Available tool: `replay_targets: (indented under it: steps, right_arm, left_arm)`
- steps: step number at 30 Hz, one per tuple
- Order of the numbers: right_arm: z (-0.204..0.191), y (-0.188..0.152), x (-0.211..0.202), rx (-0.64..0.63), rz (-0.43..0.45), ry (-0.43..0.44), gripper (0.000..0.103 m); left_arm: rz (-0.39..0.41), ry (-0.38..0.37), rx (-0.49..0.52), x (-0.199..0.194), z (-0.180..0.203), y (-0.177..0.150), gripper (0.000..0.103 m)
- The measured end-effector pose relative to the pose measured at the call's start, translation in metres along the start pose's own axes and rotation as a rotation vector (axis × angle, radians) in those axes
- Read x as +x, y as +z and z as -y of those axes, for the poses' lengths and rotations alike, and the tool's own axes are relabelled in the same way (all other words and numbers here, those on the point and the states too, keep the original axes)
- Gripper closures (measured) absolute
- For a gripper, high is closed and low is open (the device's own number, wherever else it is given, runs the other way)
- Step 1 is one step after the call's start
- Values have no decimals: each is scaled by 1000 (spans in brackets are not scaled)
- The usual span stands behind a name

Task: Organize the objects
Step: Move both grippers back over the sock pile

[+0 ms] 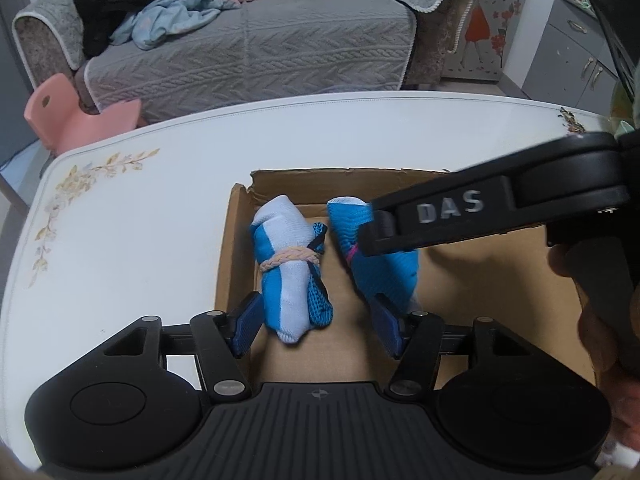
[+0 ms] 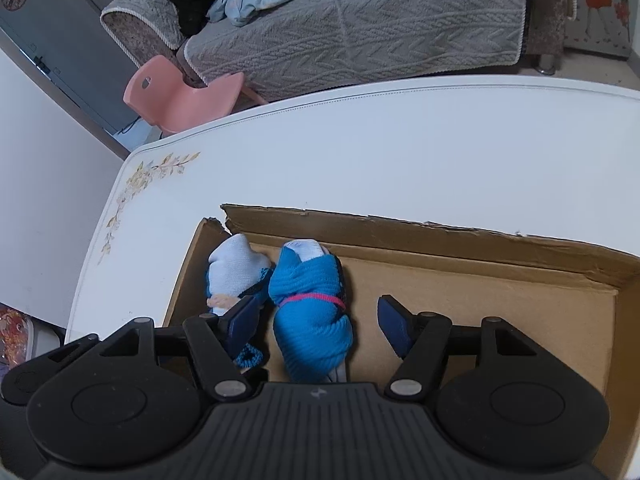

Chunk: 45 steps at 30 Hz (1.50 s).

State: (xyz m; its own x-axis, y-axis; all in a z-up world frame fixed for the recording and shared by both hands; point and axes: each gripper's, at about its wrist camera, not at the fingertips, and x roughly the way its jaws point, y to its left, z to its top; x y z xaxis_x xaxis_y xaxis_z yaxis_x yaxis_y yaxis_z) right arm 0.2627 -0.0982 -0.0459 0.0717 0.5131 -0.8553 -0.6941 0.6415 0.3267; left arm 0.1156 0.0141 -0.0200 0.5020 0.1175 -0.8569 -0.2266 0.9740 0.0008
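Sock bundles lie side by side in the left end of an open cardboard box point(image 1: 236, 248) on the white desk point(image 1: 160, 184). At about nine o'clock of the pair sits the pale-blue sock roll point(image 1: 286, 272), tied with a braided peach band point(image 1: 290, 259); at three o'clock of it, just beside, sits the bright-blue sock roll point(image 2: 310, 312), tied with a pink band point(image 2: 316, 300).

In the left wrist view the left gripper point(image 1: 318, 322) hangs over the box with its fingers point(image 1: 246, 322) spread; the pale roll lies between them, with no pad seen pressing on it. The right gripper point(image 2: 320, 326) likewise has its fingers point(image 2: 394, 326) spread on either side of the bright roll, a clear gap showing on the right side. Its left finger stands over the near end of the pale roll.

Both bundles look placed, so the step in hand seems to be the release and withdrawal. To do it well, each gripper should lift straight out along its own line, fingers kept wide, so no pad snags a band or drags a roll out of line. The right gripper's left finger needs most care, being closest to the neighbouring roll's mesh edge. The box's right part, toward three o'clock, is bare and would take further bundles. At twelve o'clock beyond the desk stands a grey sofa point(image 1: 256, 52) with clothes, and a pink chair point(image 2: 180, 96).
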Motion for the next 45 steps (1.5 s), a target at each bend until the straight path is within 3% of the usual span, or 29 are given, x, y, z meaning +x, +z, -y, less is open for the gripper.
replay_targets:
  steps: [7,11,15,19,22,25,29,33,41,45]
  right_arm:
    - [-1,-26,-65,-32,54,1,39]
    - [4,-64,-123,-88,104,-33,28]
    - [17,-121,-174,-97,133,-75,25]
    - [27,-177,-194,-61,140,-120,19]
    - [31,-209,-187,-8,102,-141,18]
    - [28,-233,-170,6,66,-161,18]
    - [27,-252,-148,8,14,-195,18]
    - [24,-249,-130,33,-21,-142,16]
    - [18,-247,-95,7,-75,-198,16]
    - [17,-243,-85,-14,-75,-219,23]
  left_arm:
    - [9,-1,84,-60,-6,-21,27]
    - [-4,8,128,-105,-13,-54,18]
    - [-68,9,85,-142,-18,-105,16]
    - [-135,-1,-24,-165,-20,-167,13]
    - [-210,-22,-143,-163,-24,-213,11]
    - [-277,-28,-205,-151,-28,-236,14]
    - [-268,5,-117,-141,-14,-239,14]
    - [-242,17,-111,-132,-9,-246,14]
    - [-276,28,-141,-117,-13,-253,14]
    - [-267,34,-128,-117,-12,-252,14]
